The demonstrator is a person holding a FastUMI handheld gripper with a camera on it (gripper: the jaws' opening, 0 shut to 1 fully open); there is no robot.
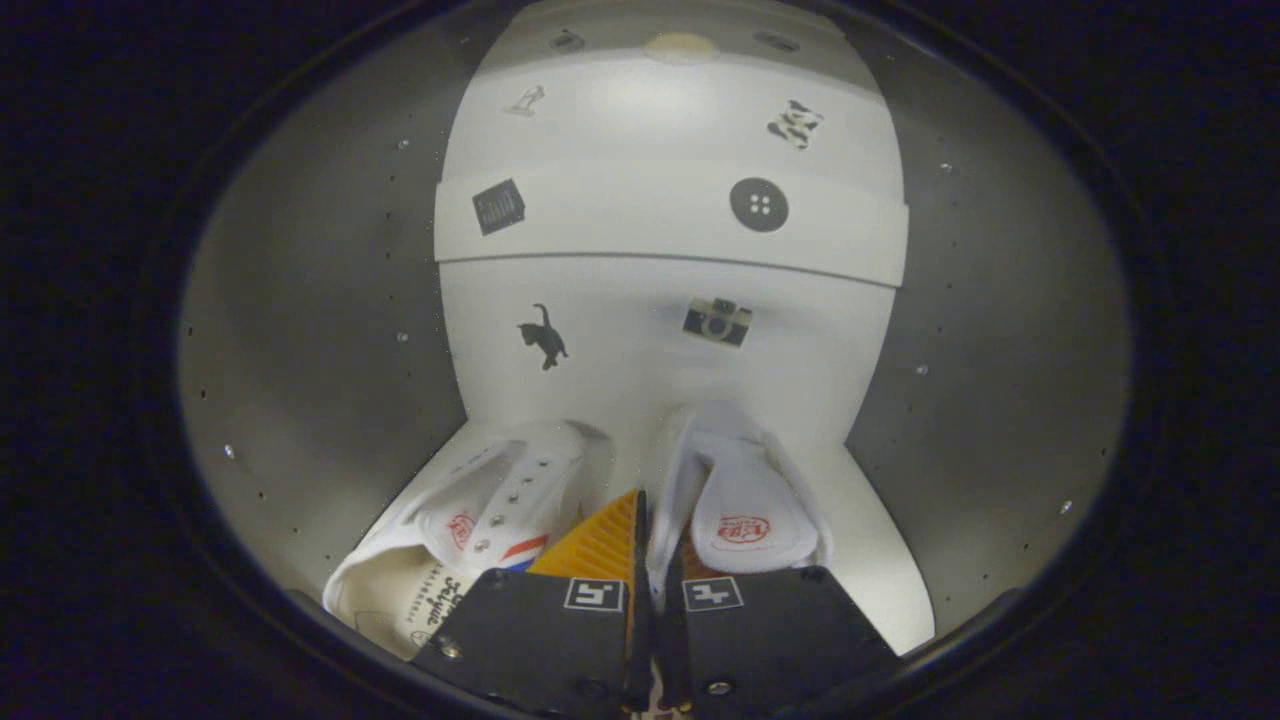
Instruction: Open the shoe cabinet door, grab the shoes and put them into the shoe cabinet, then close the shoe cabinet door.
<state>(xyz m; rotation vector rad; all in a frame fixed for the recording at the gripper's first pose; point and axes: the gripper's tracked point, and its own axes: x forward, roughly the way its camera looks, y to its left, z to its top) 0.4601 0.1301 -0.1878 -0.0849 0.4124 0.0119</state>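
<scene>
White canvas is seen on two shoes inside the shoe cabinet (300,330), w/ the gripper (645,545) reaching in among them. Its fingers are drawn nearly together, w/ only a thin slit left between them; the inner edge of the right shoe (745,500) is caught in that slit, so it appears pinched, though full contact by both fingers can't be confirmed from this angle. The right shoe is set upright just ahead of the fingers, its tongue w/ a red logo turned toward the camera. The left shoe (470,540) is laid tilted beside the left finger, its eyelets, a red-and-blue stripe and a printed insole being shown; it is touching or nearly touching that finger. Both shoes are rested on the cabinet floor (880,560), close to each other. Beyond them the pale back panel (660,340) is seen, crossed by a shelf edge (650,225). Small stickers are stuck on it: a black cat (543,336), a camera (717,321), a round button (759,204) and a dark square (498,206). Grey side walls w/ rows of small holes are seen either side.
</scene>
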